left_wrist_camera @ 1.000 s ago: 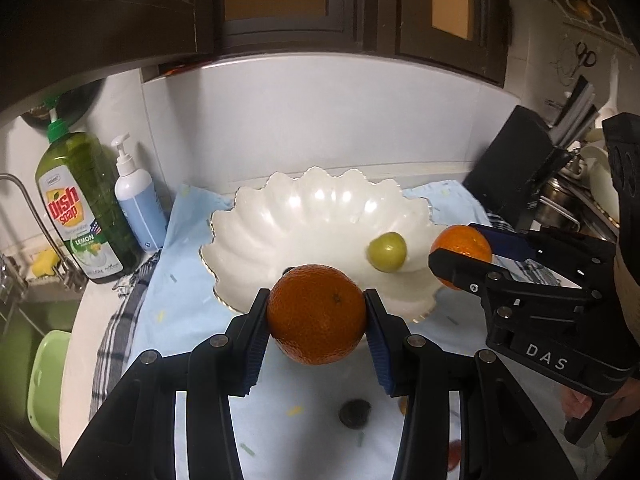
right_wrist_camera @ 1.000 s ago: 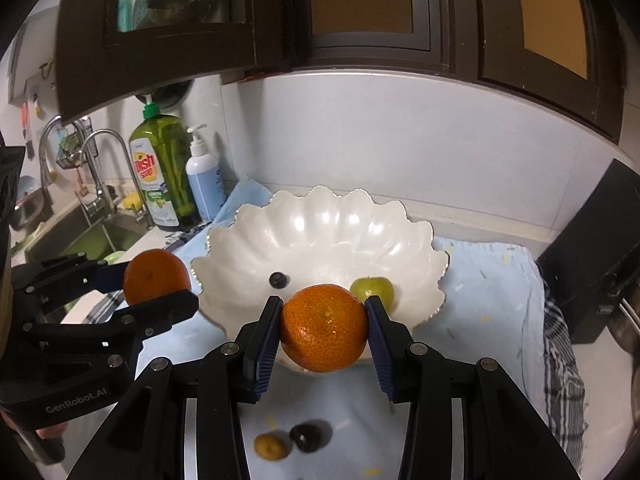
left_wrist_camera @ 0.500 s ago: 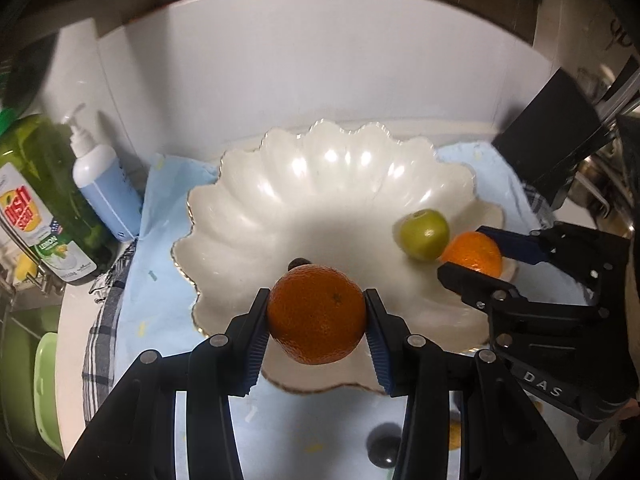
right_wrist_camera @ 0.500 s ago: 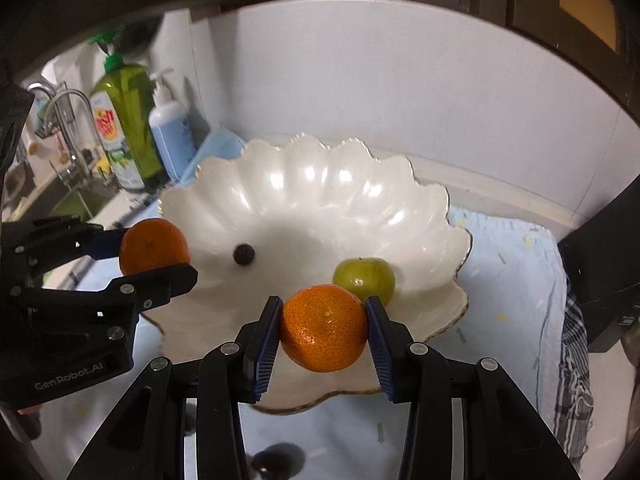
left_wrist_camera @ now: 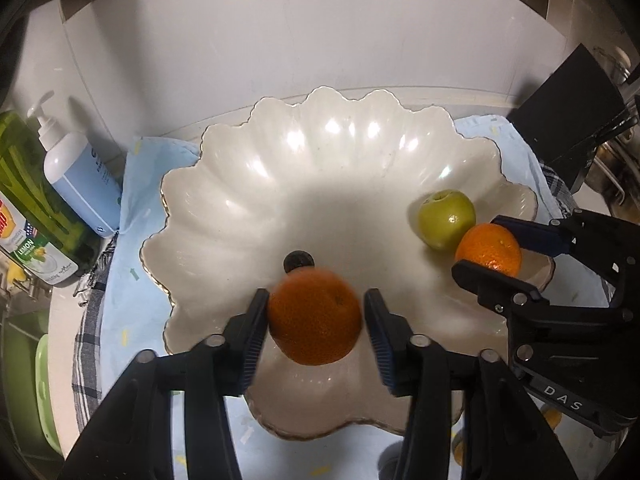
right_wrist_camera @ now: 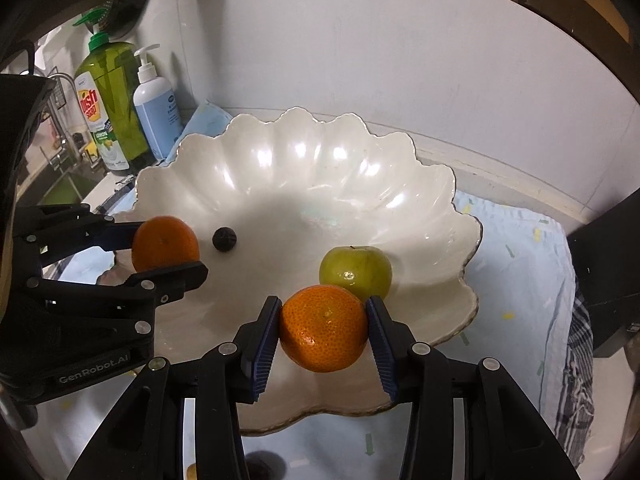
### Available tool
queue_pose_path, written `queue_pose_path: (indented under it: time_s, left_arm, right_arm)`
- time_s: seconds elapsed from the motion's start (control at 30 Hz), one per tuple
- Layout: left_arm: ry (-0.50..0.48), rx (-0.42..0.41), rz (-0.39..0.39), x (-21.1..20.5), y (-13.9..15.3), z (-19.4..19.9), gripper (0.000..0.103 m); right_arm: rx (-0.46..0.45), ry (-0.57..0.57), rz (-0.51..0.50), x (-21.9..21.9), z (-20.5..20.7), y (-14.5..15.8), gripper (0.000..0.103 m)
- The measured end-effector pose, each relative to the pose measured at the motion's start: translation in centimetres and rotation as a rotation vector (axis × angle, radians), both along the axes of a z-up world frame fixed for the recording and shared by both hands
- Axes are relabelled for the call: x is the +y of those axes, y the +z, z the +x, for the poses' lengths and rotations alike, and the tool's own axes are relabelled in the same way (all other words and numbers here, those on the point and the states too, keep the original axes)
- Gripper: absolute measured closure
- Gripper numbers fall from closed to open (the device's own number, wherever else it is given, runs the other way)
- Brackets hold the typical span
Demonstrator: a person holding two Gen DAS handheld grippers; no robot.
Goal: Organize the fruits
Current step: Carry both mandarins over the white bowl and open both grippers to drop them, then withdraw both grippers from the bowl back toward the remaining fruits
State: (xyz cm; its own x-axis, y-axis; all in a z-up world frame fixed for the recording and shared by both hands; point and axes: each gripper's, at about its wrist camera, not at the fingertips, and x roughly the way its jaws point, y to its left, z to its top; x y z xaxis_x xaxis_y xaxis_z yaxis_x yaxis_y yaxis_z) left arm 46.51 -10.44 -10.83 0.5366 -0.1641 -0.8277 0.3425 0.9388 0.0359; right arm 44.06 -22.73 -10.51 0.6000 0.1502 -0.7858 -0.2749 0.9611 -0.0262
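A: What is held by the left gripper (left_wrist_camera: 316, 320)?

B: A darker orange (left_wrist_camera: 315, 317) with a dull, dimpled skin is seen between its blue fingers (left_wrist_camera: 254, 340). The left finger is pressed to it; at the right finger a slight gap seems to show, so a firm grip cannot be told for sure. It is held over the near edge of the bowl (left_wrist_camera: 248, 184), just in front of a small dark fruit (left_wrist_camera: 298, 261) lying on the bowl's floor.

A: And the right gripper (right_wrist_camera: 323, 330)?

B: A brighter orange (right_wrist_camera: 323, 328), glossy and finely pitted, is clamped between its fingers (right_wrist_camera: 266, 340), which are closed only to the fruit's width. It is held above the bowl's near right part, just in front of a green apple (right_wrist_camera: 355, 272) that rests inside, stem up.

A: How is the bowl described?

B: It is white, pearly, with a scalloped rim, and it is set on a light blue cloth (right_wrist_camera: 520, 248) on the desk. At the desk's far left corner a green dish soap bottle (right_wrist_camera: 110, 108) and a blue pump bottle (right_wrist_camera: 154, 108) are stood side by side.
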Motion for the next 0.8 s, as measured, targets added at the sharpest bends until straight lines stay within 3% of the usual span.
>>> queue_pose_path:
  time_s: [0.03,0.13,0.43,0.8]
  left_arm:
    - [0.004,-0.012,0.004,0.0,0.2,0.0,0.042]
    - [0.007,-0.046,0.024,0.0,0.9,-0.1,0.039]
    - [0.066,-0.151,0.032,1.0,4.1,-2.2,0.019]
    - [0.059,-0.308,-0.005,1.2,8.4,-8.4,0.013]
  right_arm:
    - [0.004,-0.002,0.000,0.0,0.1,0.0,0.056]
    - [-0.023,-0.012,-0.008,-0.2,0.0,0.3,0.042]
    - [-0.120,-0.061,-0.022,-1.2,-1.9,3.2,0.042]
    - [-0.259,-0.125,0.014,-2.8,-7.5,7.3,0.042]
